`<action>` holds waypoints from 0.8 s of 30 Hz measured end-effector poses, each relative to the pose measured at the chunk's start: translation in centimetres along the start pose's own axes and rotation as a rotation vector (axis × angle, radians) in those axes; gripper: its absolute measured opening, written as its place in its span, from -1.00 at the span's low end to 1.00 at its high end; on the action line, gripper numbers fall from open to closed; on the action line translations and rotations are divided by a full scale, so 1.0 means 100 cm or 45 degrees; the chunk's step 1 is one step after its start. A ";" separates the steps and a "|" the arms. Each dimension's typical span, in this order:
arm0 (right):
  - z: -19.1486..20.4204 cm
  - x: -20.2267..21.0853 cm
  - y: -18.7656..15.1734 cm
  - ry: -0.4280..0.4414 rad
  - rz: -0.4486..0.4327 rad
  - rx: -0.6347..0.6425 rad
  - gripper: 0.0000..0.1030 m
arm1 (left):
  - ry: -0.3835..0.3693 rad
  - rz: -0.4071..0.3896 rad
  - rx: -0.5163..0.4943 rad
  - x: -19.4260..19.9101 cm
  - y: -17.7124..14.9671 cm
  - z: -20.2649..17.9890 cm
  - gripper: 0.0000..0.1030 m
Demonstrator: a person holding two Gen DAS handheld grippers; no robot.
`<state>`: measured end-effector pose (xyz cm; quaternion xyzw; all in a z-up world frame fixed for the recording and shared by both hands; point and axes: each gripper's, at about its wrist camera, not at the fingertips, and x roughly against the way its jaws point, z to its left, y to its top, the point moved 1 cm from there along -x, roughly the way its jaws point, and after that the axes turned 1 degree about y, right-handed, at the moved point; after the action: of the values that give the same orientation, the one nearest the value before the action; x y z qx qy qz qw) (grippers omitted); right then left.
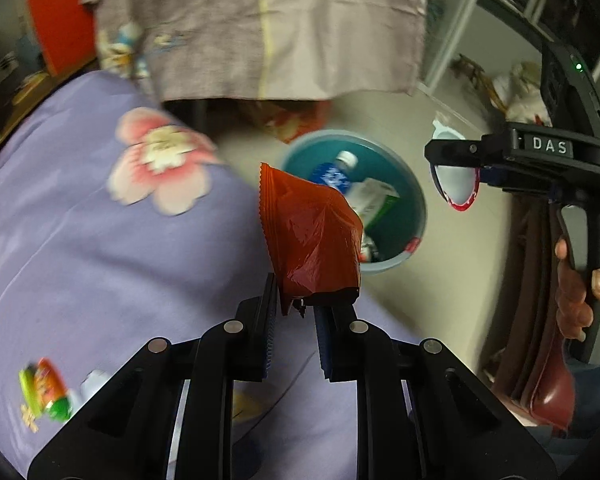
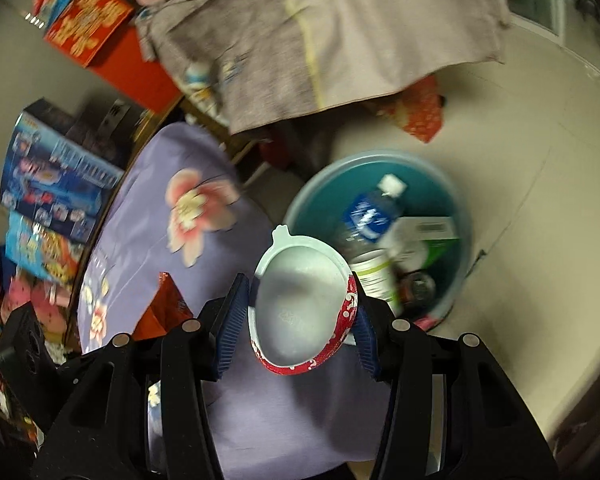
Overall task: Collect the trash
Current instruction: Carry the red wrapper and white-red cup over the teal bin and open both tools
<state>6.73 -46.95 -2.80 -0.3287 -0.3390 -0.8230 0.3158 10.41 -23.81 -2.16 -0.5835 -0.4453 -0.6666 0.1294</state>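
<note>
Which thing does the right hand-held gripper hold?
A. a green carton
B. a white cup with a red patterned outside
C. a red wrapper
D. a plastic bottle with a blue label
B: the right hand-held gripper has its blue pads on both sides of the cup; the wrapper is in the left hand-held gripper, and the bottle lies in the bin.
</note>
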 end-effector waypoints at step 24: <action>-0.060 -0.045 0.024 0.001 0.099 -0.124 -0.09 | -0.008 0.168 -0.015 -0.106 0.039 -0.033 0.54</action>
<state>9.23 -51.58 -8.72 -0.3564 -0.2855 -0.8257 0.3312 13.89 -32.16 -9.65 -0.6144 -0.4024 -0.6575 0.1683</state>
